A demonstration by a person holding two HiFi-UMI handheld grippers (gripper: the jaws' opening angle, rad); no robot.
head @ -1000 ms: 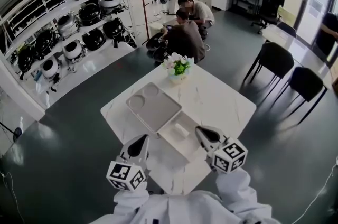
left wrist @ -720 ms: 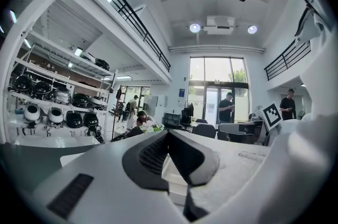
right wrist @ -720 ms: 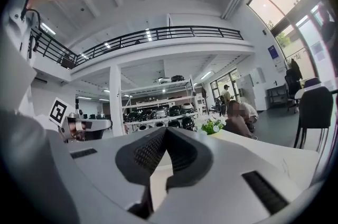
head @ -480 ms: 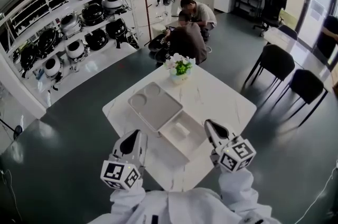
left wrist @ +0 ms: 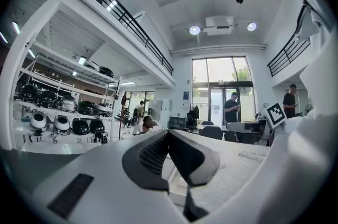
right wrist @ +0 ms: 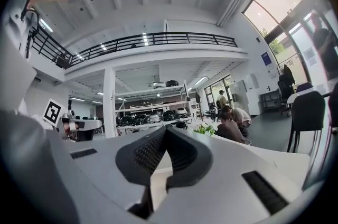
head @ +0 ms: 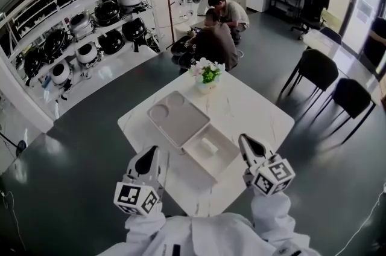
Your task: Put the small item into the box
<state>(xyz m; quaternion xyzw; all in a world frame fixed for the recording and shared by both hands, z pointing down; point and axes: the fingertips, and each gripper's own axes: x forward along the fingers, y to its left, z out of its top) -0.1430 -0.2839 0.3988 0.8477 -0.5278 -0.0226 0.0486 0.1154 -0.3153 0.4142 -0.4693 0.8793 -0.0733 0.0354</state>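
Nearest the person, the left gripper (head: 152, 154) and the right gripper (head: 245, 141) hang over the near edge of the white table (head: 253, 110), well apart from each other. Both are clenched with nothing in them: each gripper's own view shows its dark pads (left wrist: 153, 157) pressed together at the tip.

Between the two grippers and a little ahead of their tips sits the open white box (head: 224, 159). The small item (head: 208, 145), a pale block, lies inside it towards the far end, touched by neither gripper.

Ahead of the left gripper, just beside the box's far side, lies a flat grey tray (head: 181, 122) with two round hollows at its far end. Beyond that, at the table's far corner, stands a pot of flowers (head: 206, 75).

Past the table two people (head: 214, 43) crouch on the dark floor. Further off, shelves (head: 78, 37) of round black and white gear run to the left grippers' side, and dark chairs (head: 316, 67) stand off to the right.
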